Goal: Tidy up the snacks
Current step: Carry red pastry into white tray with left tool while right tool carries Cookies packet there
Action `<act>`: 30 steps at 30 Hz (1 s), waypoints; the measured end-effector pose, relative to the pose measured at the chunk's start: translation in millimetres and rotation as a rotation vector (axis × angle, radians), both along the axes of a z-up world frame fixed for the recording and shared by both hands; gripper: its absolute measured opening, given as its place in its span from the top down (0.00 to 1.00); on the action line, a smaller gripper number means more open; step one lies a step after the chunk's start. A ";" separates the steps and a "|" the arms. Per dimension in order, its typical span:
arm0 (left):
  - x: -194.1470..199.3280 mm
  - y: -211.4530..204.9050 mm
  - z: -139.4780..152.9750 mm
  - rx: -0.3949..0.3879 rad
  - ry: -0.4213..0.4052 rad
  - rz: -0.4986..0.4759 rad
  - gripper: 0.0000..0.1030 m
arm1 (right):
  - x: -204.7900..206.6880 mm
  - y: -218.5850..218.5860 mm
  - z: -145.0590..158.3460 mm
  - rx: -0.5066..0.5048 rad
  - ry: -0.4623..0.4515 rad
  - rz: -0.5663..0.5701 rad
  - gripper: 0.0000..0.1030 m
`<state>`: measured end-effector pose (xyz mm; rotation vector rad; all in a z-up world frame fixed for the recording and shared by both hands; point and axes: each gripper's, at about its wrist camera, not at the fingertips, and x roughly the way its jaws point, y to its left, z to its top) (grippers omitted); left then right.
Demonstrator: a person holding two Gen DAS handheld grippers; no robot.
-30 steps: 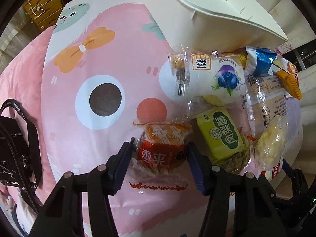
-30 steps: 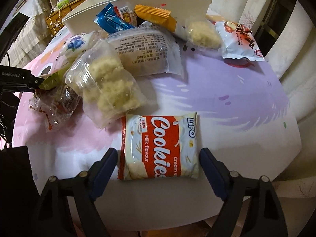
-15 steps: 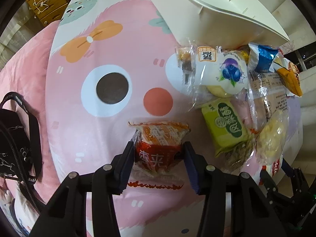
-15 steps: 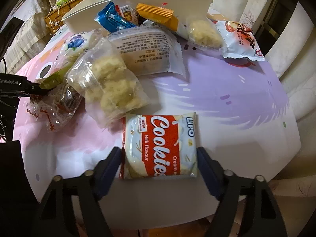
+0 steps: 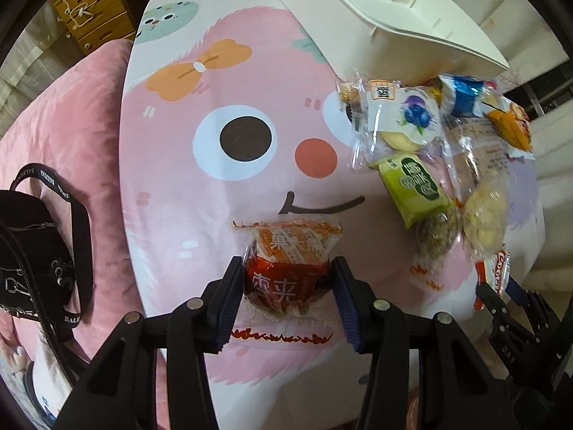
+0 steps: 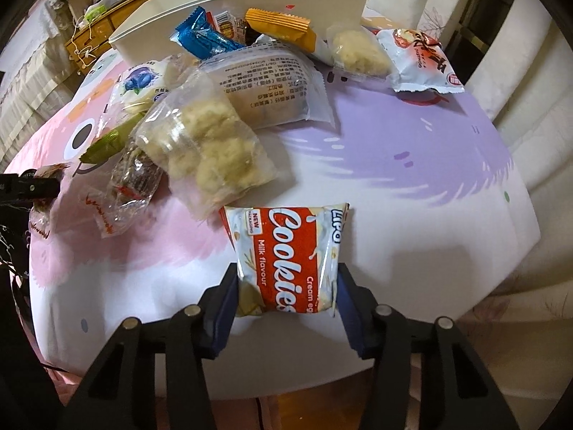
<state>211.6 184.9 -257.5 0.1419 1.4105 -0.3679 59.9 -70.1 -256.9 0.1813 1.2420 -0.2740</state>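
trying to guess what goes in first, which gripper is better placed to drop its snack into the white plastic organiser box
Left, probably. The left gripper is clamped on the red-and-orange wrapped snack, already lifted off the table. The right gripper has just closed on the red-and-white Cookies packet. The white plastic organiser box lies ahead of both.

Your left gripper (image 5: 286, 294) pinches the red-and-orange snack packet (image 5: 286, 251) above the pink cartoon-face table (image 5: 172, 193), apart from the snack pile (image 5: 447, 150).
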 end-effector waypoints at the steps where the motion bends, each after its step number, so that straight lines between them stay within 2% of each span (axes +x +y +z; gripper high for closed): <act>1: -2.1 1.1 2.3 0.002 -0.002 -0.009 0.54 | -1.6 1.9 0.7 0.012 0.000 -0.008 0.50; 6: -13.6 1.8 16.7 0.037 0.015 -0.073 0.54 | -9.3 11.9 12.0 0.016 -0.020 -0.030 0.50; 13: -25.2 -15.4 36.3 0.072 0.070 -0.173 0.54 | -13.0 15.4 48.9 -0.042 -0.101 -0.010 0.50; 18: -21.5 -31.9 61.5 0.016 0.088 -0.235 0.54 | -3.9 20.1 74.7 -0.100 -0.143 0.025 0.50; 24: -14.3 -52.0 92.9 0.002 0.069 -0.262 0.54 | 17.6 16.0 101.9 -0.106 -0.191 0.030 0.50; 30: -2.5 -66.7 112.5 0.038 0.070 -0.264 0.53 | 43.2 -1.8 127.0 -0.065 -0.243 0.009 0.50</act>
